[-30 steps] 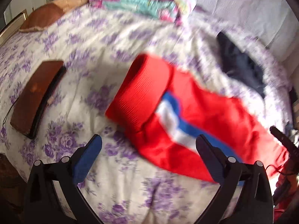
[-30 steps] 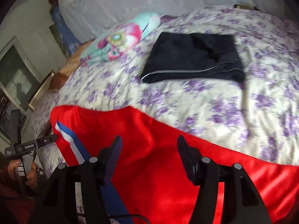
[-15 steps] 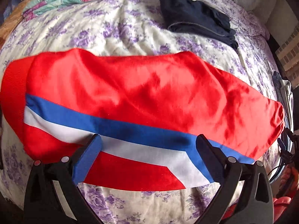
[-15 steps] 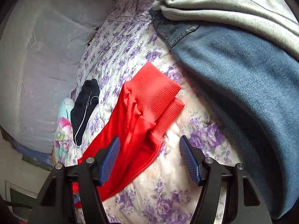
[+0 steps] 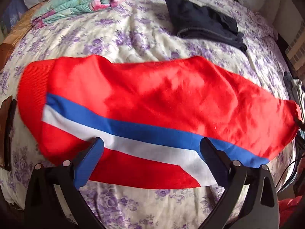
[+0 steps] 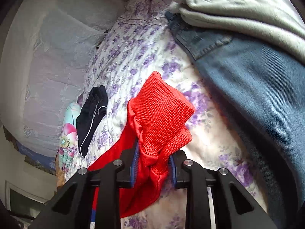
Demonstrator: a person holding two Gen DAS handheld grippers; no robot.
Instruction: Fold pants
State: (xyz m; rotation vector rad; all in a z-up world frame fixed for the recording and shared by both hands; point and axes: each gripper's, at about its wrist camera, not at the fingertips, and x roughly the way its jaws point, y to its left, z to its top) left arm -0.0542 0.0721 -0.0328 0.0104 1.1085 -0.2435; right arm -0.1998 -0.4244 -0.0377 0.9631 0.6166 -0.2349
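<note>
Right hand-held gripper [image 6: 153, 168] pinches red pants [image 6: 162, 112] at the ribbed cuff edge.

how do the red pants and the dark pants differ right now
The red pants lie spread out lengthwise across the bed; the dark pants sit folded in a compact stack. The red pair has a blue and white stripe; the dark pair shows only a thin pale line. The right tongs grip the red cuff; nothing touches the dark pair. Both rest on the floral bedspread.
</note>
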